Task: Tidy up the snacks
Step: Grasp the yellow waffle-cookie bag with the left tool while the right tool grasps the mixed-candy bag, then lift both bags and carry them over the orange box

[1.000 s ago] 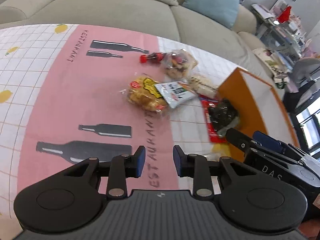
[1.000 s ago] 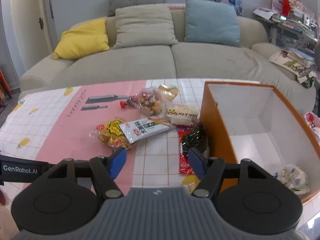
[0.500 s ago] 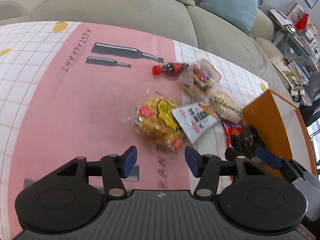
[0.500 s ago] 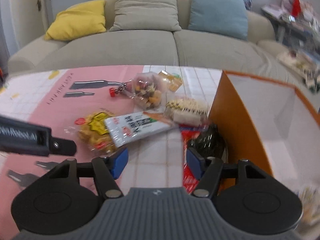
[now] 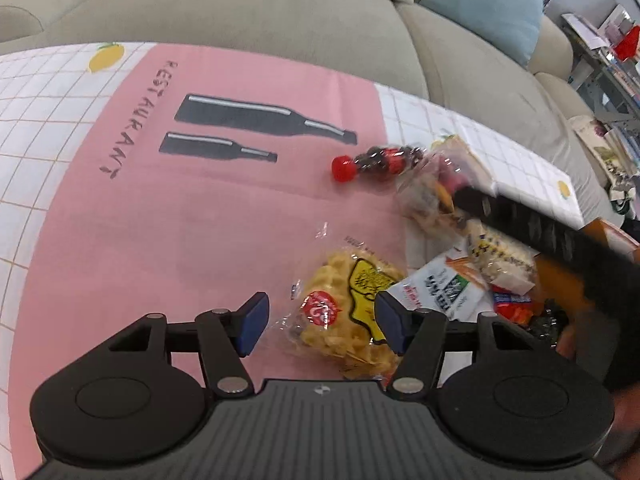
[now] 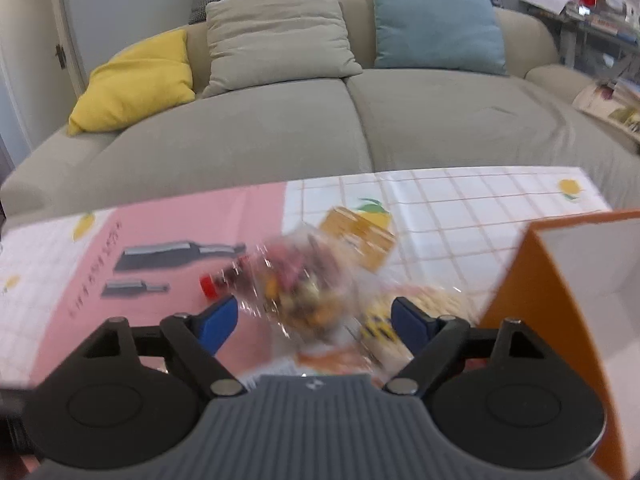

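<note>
My left gripper [image 5: 320, 322] is open, its fingers either side of a yellow waffle packet [image 5: 348, 312] on the pink cloth. A white sachet [image 5: 440, 292], a cream biscuit pack [image 5: 500, 258], a clear bag of mixed snacks [image 5: 428, 196] and a small cola bottle [image 5: 372, 162] lie beyond. My right gripper [image 6: 314, 322] is open and empty just before the mixed snack bag [image 6: 300, 280], blurred by motion; its arm crosses the left wrist view [image 5: 540, 236]. The orange box [image 6: 560, 280] stands at the right.
The table carries a pink and white checked cloth [image 5: 160, 220]. A beige sofa [image 6: 320, 128] with yellow, beige and blue cushions runs along the far edge. A cluttered shelf [image 6: 592, 8] stands at the far right.
Both grippers have moved forward toward the snack pile. The left gripper has opened wider and now straddles the waffle packet. The right gripper has closed in on the mixed snack bag.
</note>
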